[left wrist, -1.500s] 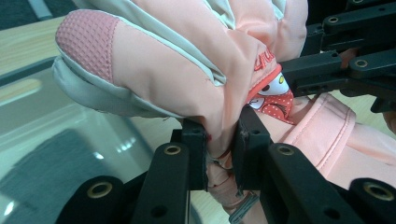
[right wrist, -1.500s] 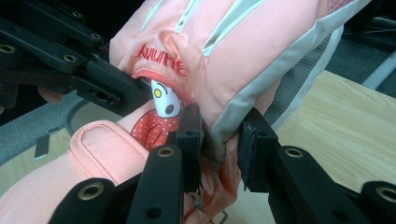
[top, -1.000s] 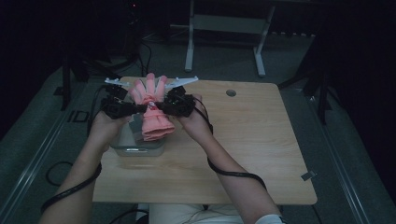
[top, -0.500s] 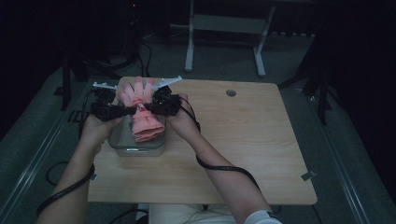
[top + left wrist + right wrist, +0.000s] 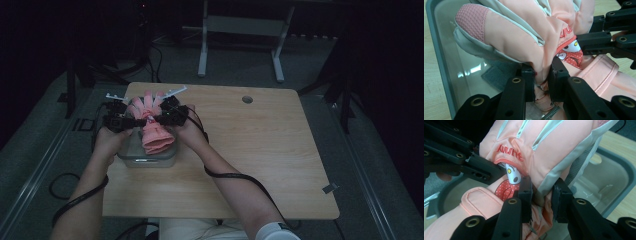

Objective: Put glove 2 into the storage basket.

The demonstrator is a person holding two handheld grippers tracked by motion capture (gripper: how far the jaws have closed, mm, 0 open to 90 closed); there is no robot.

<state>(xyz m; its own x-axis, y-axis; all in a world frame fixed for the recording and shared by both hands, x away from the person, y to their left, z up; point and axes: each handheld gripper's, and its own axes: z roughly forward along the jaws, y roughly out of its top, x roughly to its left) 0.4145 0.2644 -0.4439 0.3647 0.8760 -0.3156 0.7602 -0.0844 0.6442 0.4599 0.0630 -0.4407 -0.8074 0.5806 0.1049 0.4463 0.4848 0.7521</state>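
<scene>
Now you pinch the pink glove (image 5: pixel 152 122) with each hand-held gripper, left (image 5: pixel 541 82) and right (image 5: pixel 541 195), probably steering it into the clear bin (image 5: pixel 131 155).

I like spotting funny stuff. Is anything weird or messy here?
Nothing is spilled or broken. The pink glove is pinched from both sides by the left gripper and the right gripper, held above the clear tub, fingers sticking out past its far edge.
</scene>
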